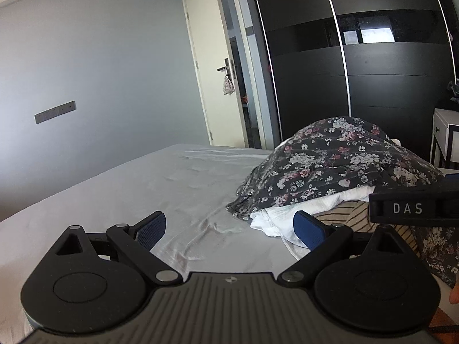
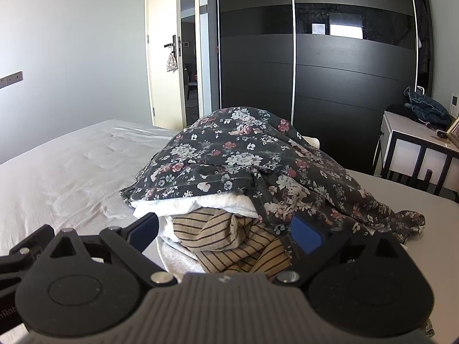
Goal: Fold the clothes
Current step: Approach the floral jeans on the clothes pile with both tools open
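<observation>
Clothes: a heap of garments lay bunched on the bed [image 2: 57,172], a dark floral garment [image 2: 235,157] draped over the top, a white garment [image 2: 206,203] beneath it and a tan striped garment [image 2: 229,240] spilling out at the near side.
Fold state: no piece in the heap showed a flat, squared fold; no folded stack was in view.
Left gripper [image 1: 229,229]: jaws spread wide, holding nothing, low over bare sheet just left of the heap.
Right gripper [image 2: 226,230]: jaws spread wide, clamped on nothing, framing the striped garment at the heap's near edge; whether a pad touched cloth could not be told.
Step in hand: by the look of it, choosing a piece from the heap.
Next move: would likely call for pinching a single layer, not two, and drawing it clear onto the open sheet to be spread flat.
Surface: a pale sheet, lightly wrinkled, with wide free space to the left of the heap.
Room: grey wall [image 1: 100,57], a cream door [image 2: 163,57] ajar with a small pouch on its handle, a black sliding wardrobe [image 2: 330,71], and a white side table [image 2: 407,132] with denim on top.
</observation>
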### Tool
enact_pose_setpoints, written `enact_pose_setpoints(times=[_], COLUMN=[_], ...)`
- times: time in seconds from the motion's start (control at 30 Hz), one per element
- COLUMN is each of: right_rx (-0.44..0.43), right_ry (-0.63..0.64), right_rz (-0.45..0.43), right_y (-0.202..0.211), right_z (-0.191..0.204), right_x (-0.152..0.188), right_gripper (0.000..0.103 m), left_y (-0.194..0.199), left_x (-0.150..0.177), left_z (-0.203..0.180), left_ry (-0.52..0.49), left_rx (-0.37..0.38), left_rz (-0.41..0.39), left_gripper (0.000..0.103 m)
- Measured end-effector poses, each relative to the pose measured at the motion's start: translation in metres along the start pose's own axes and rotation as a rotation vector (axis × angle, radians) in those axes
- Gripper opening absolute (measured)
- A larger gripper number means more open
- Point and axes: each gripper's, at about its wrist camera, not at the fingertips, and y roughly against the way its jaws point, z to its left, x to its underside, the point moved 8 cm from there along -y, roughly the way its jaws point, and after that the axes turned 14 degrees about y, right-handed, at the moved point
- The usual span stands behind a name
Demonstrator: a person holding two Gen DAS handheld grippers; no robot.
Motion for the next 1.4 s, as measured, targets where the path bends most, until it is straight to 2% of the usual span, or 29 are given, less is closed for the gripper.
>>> enact_pose_setpoints(times=[0.07, 0.17, 0.27, 0.37, 0.5, 0.97, 1.4], right_rx=[0.003, 0.019, 0.012, -0.006, -0.008, -0.006, -0.037], right_ry=[0.005, 0.023, 0.017, -0.011, -0.035, -0.047, -0.091], right_rz=[-0.004, -0.015, -0.007, -0.017, -0.021, -0.053, -0.021], right_y=[-0.001, 0.001, -0.005, -0.003, -0.002, 0.003, 0.003], right_z=[-0.002, 0.001, 0.002, -0.001, -0.004, -0.007, -0.01], right_x=[0.0, 0.001, 0.004, 0.006, 0.005, 0.003, 0.009], right_gripper=[0.1, 0.1, 0.1, 0.1, 0.1, 0.097, 0.097], left_y=[-0.002, -0.009, -0.002, 0.004, 0.008, 0.009, 0.006], left_x=[-0.001, -0.005, -0.011, -0.012, -0.014, -0.011, -0.003], left_z=[0.002, 0.002, 0.0, -0.008, -0.006, -0.009, -0.016], left_ry=[0.004, 0.038, 0.046, 0.01, 0.043, 0.098, 0.078], left_rx=[-0.019, 0.002, 0.041, 0.019, -0.045, 0.021, 0.021], left_rz=[-0.002, 0.02, -0.042, -0.074, -0.113, -0.074, -0.058], left_gripper=[0.103, 0.103, 0.103, 0.103, 0.103, 0.103, 0.103])
